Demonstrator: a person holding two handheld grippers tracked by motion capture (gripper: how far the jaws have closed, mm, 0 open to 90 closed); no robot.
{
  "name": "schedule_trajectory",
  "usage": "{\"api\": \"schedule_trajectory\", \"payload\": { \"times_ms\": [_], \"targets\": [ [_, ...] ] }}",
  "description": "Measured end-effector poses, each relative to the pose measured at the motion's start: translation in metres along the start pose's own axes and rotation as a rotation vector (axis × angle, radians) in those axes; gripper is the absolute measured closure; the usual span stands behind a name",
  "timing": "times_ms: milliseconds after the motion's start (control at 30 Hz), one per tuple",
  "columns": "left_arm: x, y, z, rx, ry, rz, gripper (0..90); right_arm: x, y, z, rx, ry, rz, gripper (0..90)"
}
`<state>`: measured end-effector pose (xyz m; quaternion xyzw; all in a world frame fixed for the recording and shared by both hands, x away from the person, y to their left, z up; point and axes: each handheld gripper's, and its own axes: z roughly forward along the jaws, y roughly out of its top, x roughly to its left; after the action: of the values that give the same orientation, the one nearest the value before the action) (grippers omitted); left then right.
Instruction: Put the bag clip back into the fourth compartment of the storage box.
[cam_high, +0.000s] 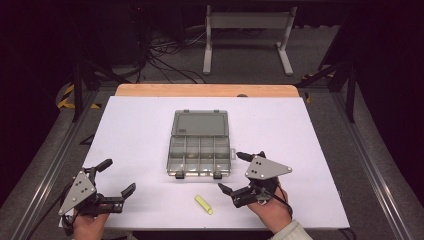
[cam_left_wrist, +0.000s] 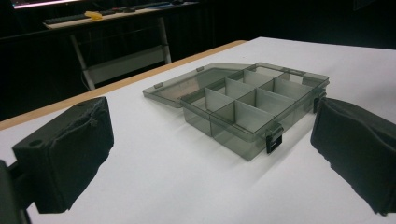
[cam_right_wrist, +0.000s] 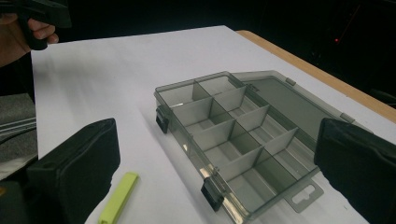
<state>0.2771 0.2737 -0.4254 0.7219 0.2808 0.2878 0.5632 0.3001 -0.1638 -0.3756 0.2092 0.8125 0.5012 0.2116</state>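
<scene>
organizer box (cam_high: 200, 144): lid open, label unreadable | yellow stick (cam_high: 203, 204) near | both jaws released

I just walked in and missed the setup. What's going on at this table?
A person holds a gripper in each hand, left gripper and right gripper, both open and empty. Between them an open, empty compartment box sits on the white table, with a yellow-green stick lying untouched in front of it.

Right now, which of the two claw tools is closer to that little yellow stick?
The right gripper. The yellow stick lies just beside its lower jaw, while the left gripper sits farther away, across bare table.
</scene>
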Motion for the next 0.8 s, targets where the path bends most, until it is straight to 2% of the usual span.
{"api": "schedule_trajectory", "payload": {
  "times_ms": [33,67,133,233,400,533,633,800],
  "targets": [
    [0.0,0.0,0.0,0.0,0.001,0.001,0.1,0.001,0.001,0.002,0.0,0.006,-0.003,0.1],
    [0.0,0.0,0.0,0.002,0.001,0.002,0.1,0.003,0.005,0.006,0.008,0.041,-0.008,0.1],
    [-0.001,0.0,-0.001,0.003,-0.001,0.001,0.1,0.009,0.01,0.011,0.023,0.071,-0.009,0.1],
    [-0.001,0.0,-0.001,-0.002,-0.003,0.002,0.1,0.016,0.017,0.014,0.011,0.073,-0.023,0.1],
    [-0.001,0.0,-0.001,-0.001,-0.004,0.003,0.1,0.021,0.023,0.019,0.03,0.063,-0.04,0.3],
    [-0.002,0.001,-0.002,-0.005,-0.001,0.009,0.1,0.025,0.024,0.03,0.086,0.084,-0.045,3.4],
    [-0.002,0.001,-0.002,-0.003,-0.001,0.01,0.1,0.028,0.024,0.036,0.156,0.116,-0.022,6.3],
    [-0.002,0.001,-0.001,-0.003,0.0,0.007,0.1,0.03,0.024,0.04,0.219,0.127,-0.005,12.4]
  ]
}}
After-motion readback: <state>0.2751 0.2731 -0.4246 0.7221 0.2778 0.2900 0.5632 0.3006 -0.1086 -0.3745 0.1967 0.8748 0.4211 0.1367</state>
